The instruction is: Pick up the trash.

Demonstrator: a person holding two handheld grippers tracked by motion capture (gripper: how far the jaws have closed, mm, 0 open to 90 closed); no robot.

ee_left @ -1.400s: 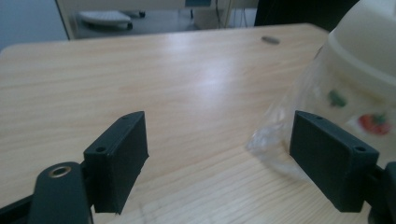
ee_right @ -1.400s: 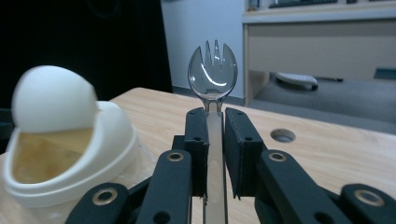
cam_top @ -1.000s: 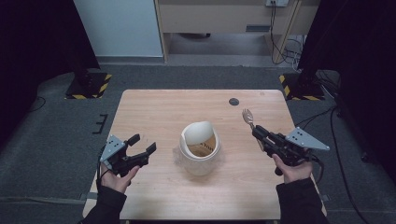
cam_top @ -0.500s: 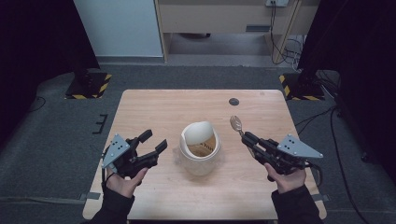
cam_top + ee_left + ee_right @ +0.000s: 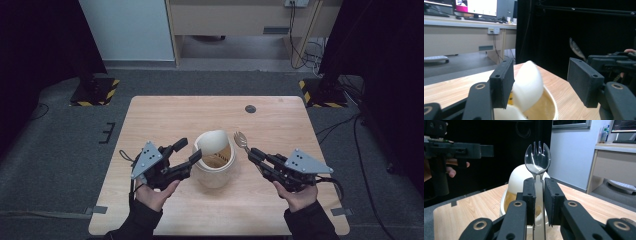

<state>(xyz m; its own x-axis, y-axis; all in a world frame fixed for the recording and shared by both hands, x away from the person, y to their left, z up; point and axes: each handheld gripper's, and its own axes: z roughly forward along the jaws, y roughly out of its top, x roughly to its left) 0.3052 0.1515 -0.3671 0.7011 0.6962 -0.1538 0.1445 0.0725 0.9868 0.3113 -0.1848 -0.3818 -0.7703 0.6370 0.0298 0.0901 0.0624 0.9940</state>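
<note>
A cream paper cup (image 5: 215, 165) stands mid-table with its lid (image 5: 211, 139) peeled up and noodles inside. My left gripper (image 5: 188, 151) is open, its jaws reaching around the cup's left rim (image 5: 550, 98); the raised lid (image 5: 529, 85) sits between them. My right gripper (image 5: 254, 154) is shut on the handle of a clear plastic spork (image 5: 241, 139), whose head (image 5: 537, 158) points up just right of the cup (image 5: 517, 182).
The wooden table (image 5: 165, 120) has a small dark round spot (image 5: 250, 108) near its far edge. Grey carpet surrounds it, with desks and a white panel (image 5: 125, 30) beyond. The person's hands hold both grippers near the front edge.
Both grippers moved in toward the cup. The left one came right until its jaws reach the cup's rim; the right one carried the spork left, close beside the cup.
</note>
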